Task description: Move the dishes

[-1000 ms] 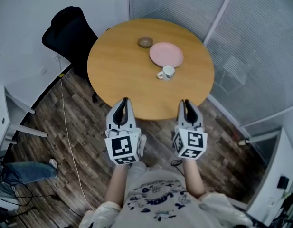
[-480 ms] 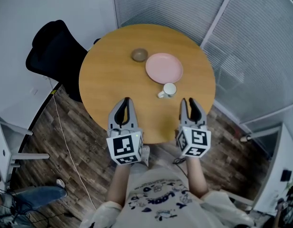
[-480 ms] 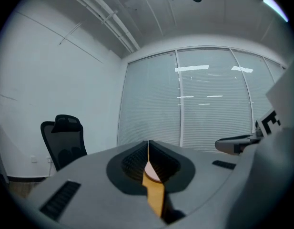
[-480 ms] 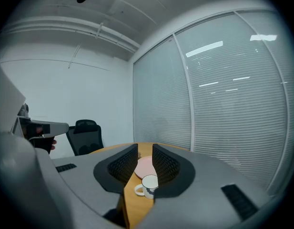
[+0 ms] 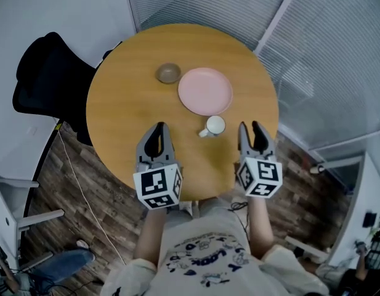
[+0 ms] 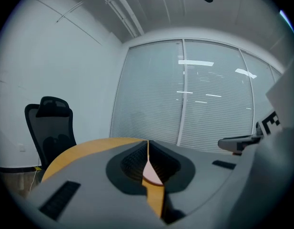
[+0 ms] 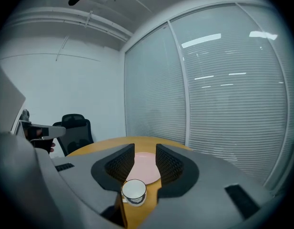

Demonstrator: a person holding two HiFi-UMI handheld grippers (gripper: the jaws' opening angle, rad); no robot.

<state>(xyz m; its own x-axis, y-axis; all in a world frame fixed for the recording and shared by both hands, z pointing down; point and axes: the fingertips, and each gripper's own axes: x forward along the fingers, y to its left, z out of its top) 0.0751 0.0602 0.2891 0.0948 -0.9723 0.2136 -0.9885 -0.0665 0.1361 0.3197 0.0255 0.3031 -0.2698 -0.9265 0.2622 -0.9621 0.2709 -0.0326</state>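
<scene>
Though the jaws of the right gripper [image 5: 252, 129] have just been opened on nothing, the white mug [image 5: 213, 126] ahead of them could be toppled if clipped off-centre; the left gripper [image 5: 157, 131] is clenched, empty.

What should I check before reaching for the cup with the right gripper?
1. Right gripper open: ok. Its jaws are apart, have just been opening, and nothing is between them.
2. Left gripper open: not ok. Its jaws are together and empty.
3. Cup upright on the table: ok.
4. Cup clear of the pink plate: cannot tell. They sit very close.
5. Pink plate empty: ok.
6. Brown bowl empty: cannot tell.
</scene>
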